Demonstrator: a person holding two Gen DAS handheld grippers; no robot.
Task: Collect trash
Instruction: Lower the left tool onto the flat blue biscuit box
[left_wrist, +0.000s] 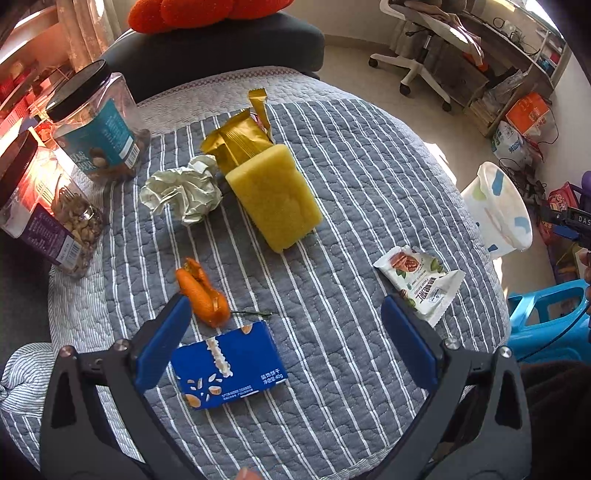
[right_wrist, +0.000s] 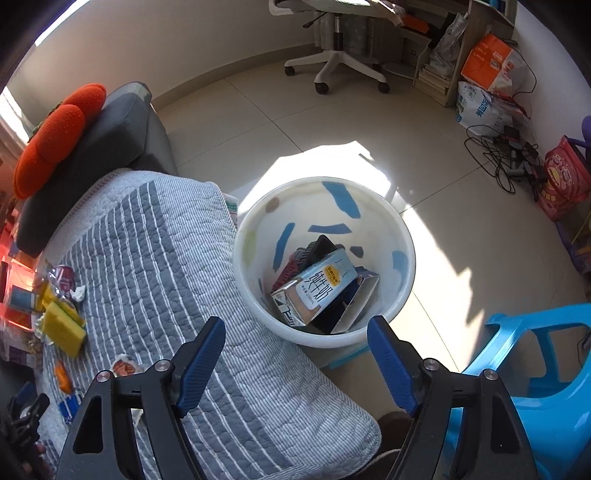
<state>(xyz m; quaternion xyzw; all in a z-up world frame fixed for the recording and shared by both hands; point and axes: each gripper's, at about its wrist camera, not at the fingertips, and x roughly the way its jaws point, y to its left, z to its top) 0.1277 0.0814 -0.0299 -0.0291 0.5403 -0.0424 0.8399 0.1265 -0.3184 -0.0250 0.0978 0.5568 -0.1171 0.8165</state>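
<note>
The left tool (left_wrist: 286, 321) hangs over the quilt-covered surface (left_wrist: 369, 177) with its 2 blue fingers (left_wrist: 162, 343) spread wide and nothing between the pads; a blue snack box (left_wrist: 229, 369) lies flat on the quilt just below the gap, nearer the left finger. An orange peel (left_wrist: 202, 293) sits just beyond that finger's tip, and a white nut packet (left_wrist: 421, 282) lies beside the tip of the other finger. Farther off on the quilt are a yellow sponge (left_wrist: 275, 197), a gold wrapper (left_wrist: 236, 138) partly under it, and a crumpled paper ball (left_wrist: 183, 192) to their left. 2 clear jars with black lids (left_wrist: 96, 122) stand at the far left edge – both holding nuts. The right tool (right_wrist: 295, 349) points down at the white bin (right_wrist: 399, 306) on the floor beside the surface, its jaws wide apart and empty. Inside the bin a milk carton (right_wrist: 319, 290) lies tilted on top of other dark cartons. A blue plastic stool (right_wrist: 535, 354) stands to the right of the bin – close to the right finger of that tool. In the left wrist view the same bin shows past the quilt's right edge.
</note>
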